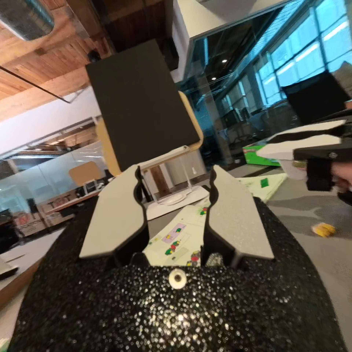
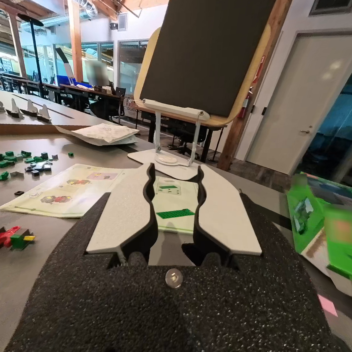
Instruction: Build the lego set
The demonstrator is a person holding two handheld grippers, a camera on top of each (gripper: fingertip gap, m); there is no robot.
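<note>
Right claw (image 2: 176, 182) spread, nothing between the jaws, hanging over the open booklet (image 2: 80, 187) at frame centre. Left claw (image 1: 175, 185) also spread and empty, tilted up, booklet pages under it. Green plate (image 2: 176, 213) visible through the right jaws: real part or a printed picture, can't tell. Loose bricks (image 2: 26, 162) scattered at left edge of the right view, mostly green and dark. Small red-green-yellow build (image 2: 15, 241) at lower left, on the grey table (image 2: 106, 154). Green box (image 2: 322, 222) at right edge, dark board on a white stand (image 2: 200, 62) upper centre. Judgement: bricks light, rigid, slick plastic; pinch on flat side walls, not studs. Build likely fragile; grip low at the base.
</note>
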